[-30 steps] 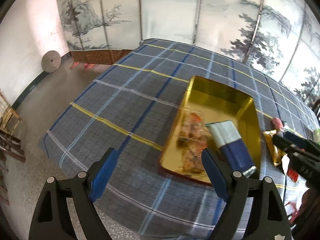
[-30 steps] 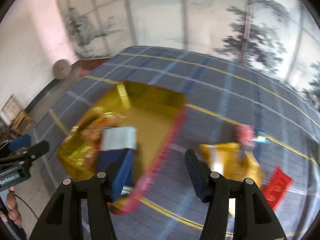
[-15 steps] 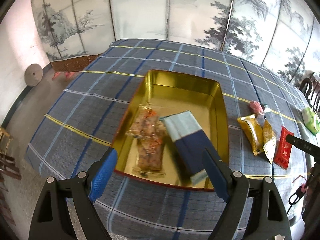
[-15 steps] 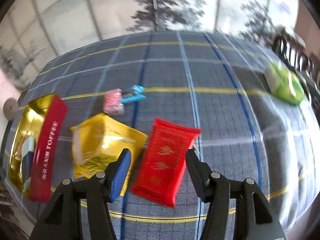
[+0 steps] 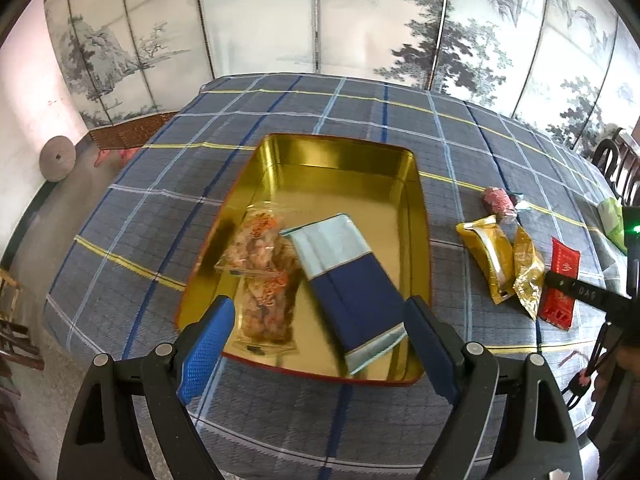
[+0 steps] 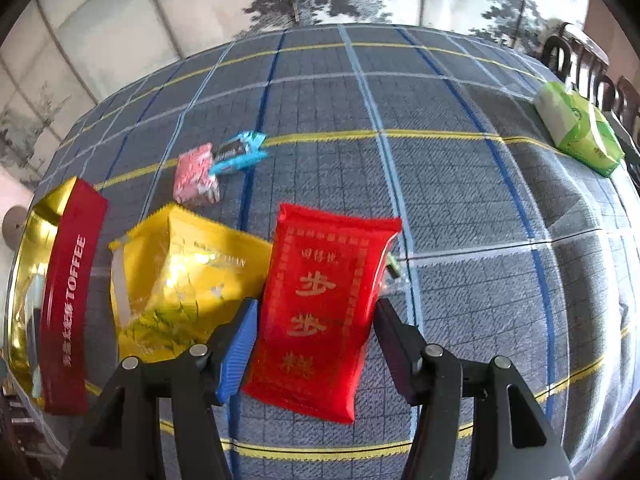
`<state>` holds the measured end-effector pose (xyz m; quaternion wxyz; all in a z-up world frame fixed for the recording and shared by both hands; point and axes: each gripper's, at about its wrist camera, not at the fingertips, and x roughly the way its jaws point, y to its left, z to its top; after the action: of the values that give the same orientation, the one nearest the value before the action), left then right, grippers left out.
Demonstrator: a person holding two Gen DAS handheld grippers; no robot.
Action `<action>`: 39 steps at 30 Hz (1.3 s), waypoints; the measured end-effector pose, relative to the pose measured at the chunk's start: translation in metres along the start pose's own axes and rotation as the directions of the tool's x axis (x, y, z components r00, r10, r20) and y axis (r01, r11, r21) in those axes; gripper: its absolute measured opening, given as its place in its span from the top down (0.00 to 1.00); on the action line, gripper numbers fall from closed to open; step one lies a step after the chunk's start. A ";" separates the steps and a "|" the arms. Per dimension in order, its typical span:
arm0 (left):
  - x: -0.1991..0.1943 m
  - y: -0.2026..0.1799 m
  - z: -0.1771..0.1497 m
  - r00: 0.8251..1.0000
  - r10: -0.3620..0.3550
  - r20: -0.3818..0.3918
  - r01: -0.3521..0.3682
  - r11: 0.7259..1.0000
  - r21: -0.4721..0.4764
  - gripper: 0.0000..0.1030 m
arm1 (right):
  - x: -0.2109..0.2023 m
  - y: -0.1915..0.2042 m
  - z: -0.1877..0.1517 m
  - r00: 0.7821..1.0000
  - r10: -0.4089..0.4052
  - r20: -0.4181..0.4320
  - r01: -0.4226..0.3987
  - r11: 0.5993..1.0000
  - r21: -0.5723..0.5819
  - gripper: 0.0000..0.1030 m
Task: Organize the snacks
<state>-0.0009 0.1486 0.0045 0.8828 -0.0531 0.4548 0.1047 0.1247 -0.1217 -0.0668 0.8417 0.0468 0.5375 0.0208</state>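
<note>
A gold tin (image 5: 344, 152) with a red outer wall (image 6: 68, 300) stands on the checked cloth. In it lie a clear pack of snacks (image 5: 260, 248) and a blue and pale packet (image 5: 352, 288). My left gripper (image 5: 320, 344) hovers open over the tin's near edge, with nothing held. To the tin's right lie yellow packets (image 6: 180, 272) and a red packet (image 6: 324, 296). My right gripper (image 6: 316, 340) points down at the red packet. Its jaws are opening, the packet lies flat between them and the pads do not press it.
A pink candy (image 6: 196, 180) and a blue wrapper (image 6: 240, 152) lie behind the packets. A green pack (image 6: 576, 128) sits at the far right near dark chairs (image 6: 600, 76). Painted screen panels (image 5: 320, 20) stand behind the table. The floor (image 5: 40, 240) drops off at the left.
My right gripper has swung from the tin to the right and lower, over the red packet. The left view has turned, bringing the tin to the centre.
</note>
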 end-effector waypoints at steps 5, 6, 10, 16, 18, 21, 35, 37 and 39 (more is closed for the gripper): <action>0.001 -0.019 0.003 1.000 -0.015 -0.001 0.015 0.999 0.033 0.19 | -0.004 -0.001 -0.011 1.000 -0.002 0.022 0.004 0.997 -0.074 0.49; 0.002 -0.022 0.004 1.000 -0.017 -0.002 0.017 0.999 0.040 0.19 | -0.006 -0.001 -0.012 1.000 -0.005 0.024 0.007 0.996 -0.085 0.50; 0.005 -0.039 0.005 0.999 -0.032 -0.008 0.032 0.997 0.068 0.19 | -0.009 -0.008 -0.016 1.000 0.020 0.024 -0.016 0.992 -0.127 0.51; 0.010 -0.065 0.006 0.998 -0.059 -0.009 0.060 0.991 0.116 0.19 | -0.018 -0.020 -0.026 0.996 0.076 0.039 -0.066 0.973 -0.219 0.51; 0.012 -0.076 0.006 0.997 -0.072 -0.006 0.072 0.988 0.135 0.19 | -0.022 -0.025 -0.029 0.995 0.087 0.053 -0.072 0.971 -0.230 0.52; 0.014 -0.093 0.006 0.995 -0.095 0.000 0.094 0.981 0.172 0.19 | -0.029 -0.032 -0.031 0.995 0.066 0.079 -0.043 0.964 -0.263 0.52; 0.027 -0.166 0.006 0.986 -0.164 0.016 0.150 0.935 0.320 0.19 | -0.018 -0.089 -0.008 0.993 -0.006 0.114 0.031 0.975 -0.220 0.52; 0.030 -0.174 0.007 0.985 -0.170 0.011 0.157 0.931 0.330 0.19 | -0.014 -0.094 -0.006 0.992 0.000 0.122 0.027 0.976 -0.216 0.53; 0.032 -0.181 0.007 0.983 -0.185 0.007 0.172 0.924 0.342 0.19 | -0.009 -0.098 -0.003 0.991 0.020 0.133 0.010 0.974 -0.227 0.53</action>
<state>0.0648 -0.0223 -0.0180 0.8933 0.0609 0.4418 -0.0553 0.1166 -0.2197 -0.0695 0.8757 -0.0469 0.4737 0.0809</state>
